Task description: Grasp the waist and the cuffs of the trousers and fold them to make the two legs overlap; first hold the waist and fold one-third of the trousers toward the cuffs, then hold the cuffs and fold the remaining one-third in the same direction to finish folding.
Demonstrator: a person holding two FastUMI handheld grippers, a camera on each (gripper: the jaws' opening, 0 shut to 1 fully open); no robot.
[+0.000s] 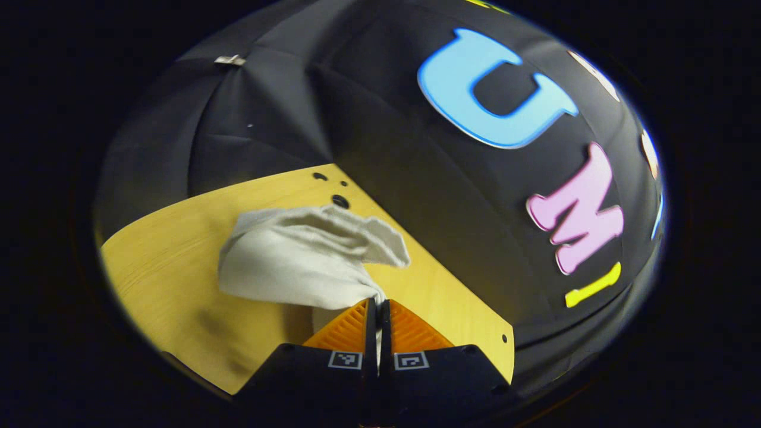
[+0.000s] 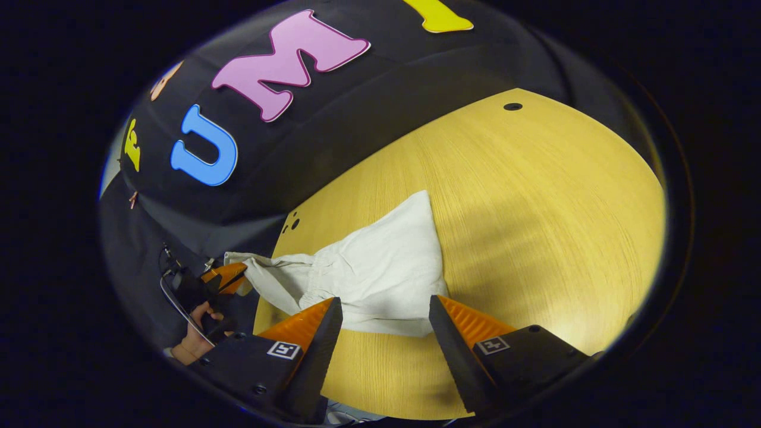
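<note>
Right gripper view: trousers (image 2: 380, 267) lie bunched on the counter (image 2: 535, 196), long axis running approx 10 to 4 o'clock, near hem just ahead of and between the right gripper (image 2: 385, 315) fingers, which are spread wide, holding nothing. Left gripper (image 2: 229, 276) sits at 9 o'clock w/ one end of the cloth. Left gripper view: left gripper (image 1: 377, 309) fingers clenched on a corner, cloth fanning to 11 o'clock. Judgement: right is nearer the free end.

Left gripper view: low, close behind its claw (image 1: 378, 309), facing the desk's far corner.
Right gripper view: higher, tilted down across the desk.
Shared: pale crumpled cloth trousers (image 1: 309, 255) (image 2: 380, 267), yellow wooden desk (image 1: 160, 261) (image 2: 535, 208).
</note>
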